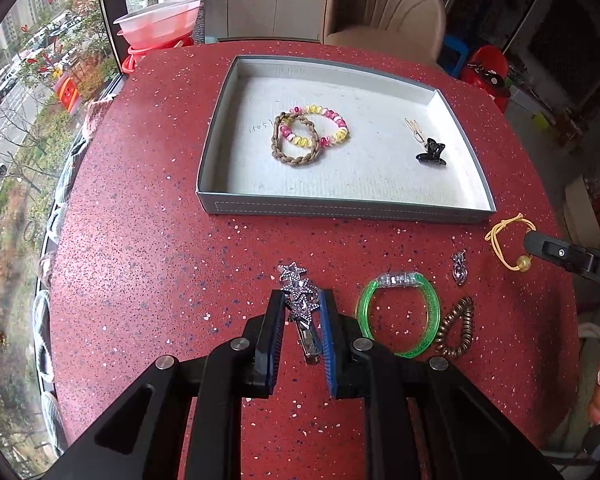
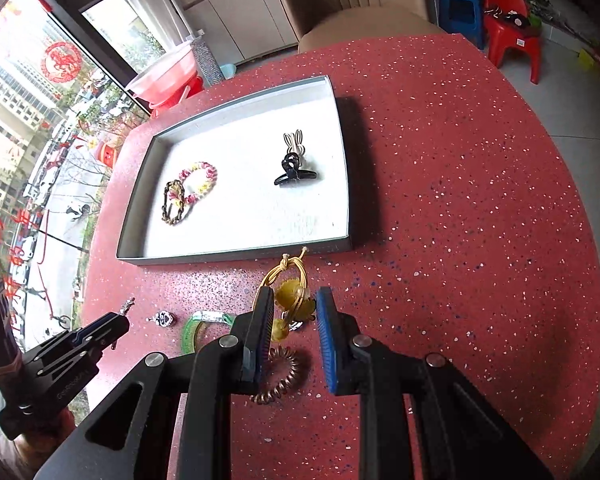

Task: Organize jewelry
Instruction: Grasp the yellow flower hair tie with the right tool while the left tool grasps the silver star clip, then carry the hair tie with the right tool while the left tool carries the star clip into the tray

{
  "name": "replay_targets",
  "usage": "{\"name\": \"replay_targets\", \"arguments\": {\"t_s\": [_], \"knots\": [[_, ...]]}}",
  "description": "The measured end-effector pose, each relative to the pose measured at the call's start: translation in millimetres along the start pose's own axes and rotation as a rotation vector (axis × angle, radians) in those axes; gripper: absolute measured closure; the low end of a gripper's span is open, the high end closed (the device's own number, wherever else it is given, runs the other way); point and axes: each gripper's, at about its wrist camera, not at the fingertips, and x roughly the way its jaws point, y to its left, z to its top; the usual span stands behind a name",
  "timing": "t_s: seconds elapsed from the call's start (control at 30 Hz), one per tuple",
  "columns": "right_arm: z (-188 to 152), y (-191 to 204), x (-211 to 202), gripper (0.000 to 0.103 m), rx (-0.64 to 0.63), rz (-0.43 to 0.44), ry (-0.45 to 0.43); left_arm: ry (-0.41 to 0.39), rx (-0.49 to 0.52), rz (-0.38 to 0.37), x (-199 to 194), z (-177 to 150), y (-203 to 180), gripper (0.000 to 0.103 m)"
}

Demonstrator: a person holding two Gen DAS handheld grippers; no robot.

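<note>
Your left wrist camera is looking steeply down along its left gripper (image 1: 302, 300) at the red table (image 1: 160, 240), the tray (image 1: 340, 208) lying ahead. Your right wrist camera is doing likewise over the right gripper (image 2: 294, 300), sharing that tray (image 2: 236, 254) and tabletop.

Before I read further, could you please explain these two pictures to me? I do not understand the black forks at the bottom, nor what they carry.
The black forks are hand-held grippers, one per hand of a person; no robot is here. Each picture comes from a camera on one gripper, looking along its fingers. The left gripper is closed on a silver star-shaped hair clip. The right gripper holds a yellow elastic hair tie with beads. On the speckled red table lie a green plastic bangle, a brown spiral hair tie and a small silver pendant. The grey shallow box already holds two bracelets and two clips.
</note>
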Motion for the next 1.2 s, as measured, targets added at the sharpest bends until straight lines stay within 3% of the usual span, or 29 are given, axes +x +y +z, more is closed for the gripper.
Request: {"name": "replay_targets", "arguments": {"t_s": [0.4,0.8,1.2], "knots": [[54,23,42,0.080,0.006,0.079,0.004,-0.081,-0.023,0.006,13,66,4,0.067],[70,16,106,0.080,0.003,0.050,0.114,0.007,-0.023,0.053,74,88,0,0.067],[100,-1,122,0.079,-0.030,-0.030,0.089,0.011,-0.007,0.130,101,105,-8,0.067]]}}
